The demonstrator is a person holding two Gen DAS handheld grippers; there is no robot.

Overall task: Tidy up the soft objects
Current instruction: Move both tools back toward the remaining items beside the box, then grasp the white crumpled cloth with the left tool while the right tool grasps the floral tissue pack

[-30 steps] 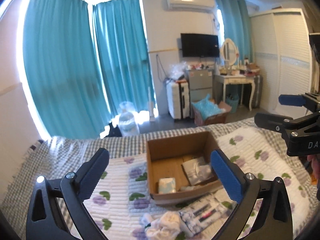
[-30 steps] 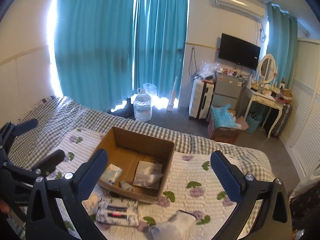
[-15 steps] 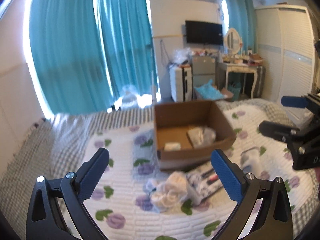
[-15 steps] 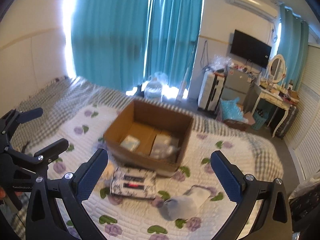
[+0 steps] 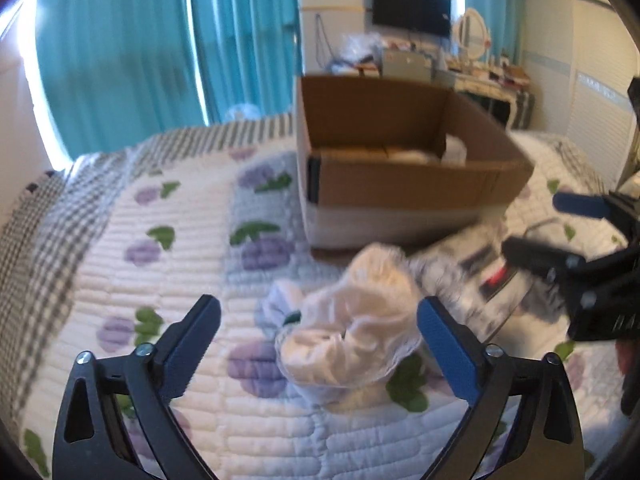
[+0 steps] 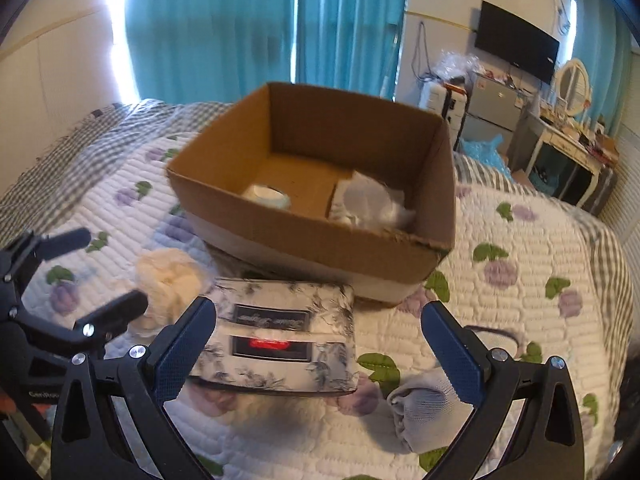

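A brown cardboard box [image 6: 320, 236] [image 5: 404, 188] stands on the quilted bed; inside lie a small pale packet [image 6: 267, 195] and a white wrapped bundle [image 6: 370, 204]. In front of it lie a clear bag of cream soft items [image 5: 352, 328] [image 6: 170, 276], a floral tissue pack [image 6: 276, 344] [image 5: 476, 268] and a white knitted cloth [image 6: 424, 412]. My left gripper [image 5: 318, 332] is open, low over the cream bag. My right gripper [image 6: 318, 340] is open, just above the tissue pack, with the knitted cloth by its right finger.
The bed has a white quilt with purple flowers [image 5: 168, 248] and a checked border. Teal curtains [image 6: 224, 24], a wall TV [image 6: 516, 40], a dressing table [image 6: 568, 148] and a white wardrobe [image 5: 600, 56] stand beyond the bed.
Both grippers have dropped and moved forward toward the bed. The items in front of the box now fill the space between the open fingers.
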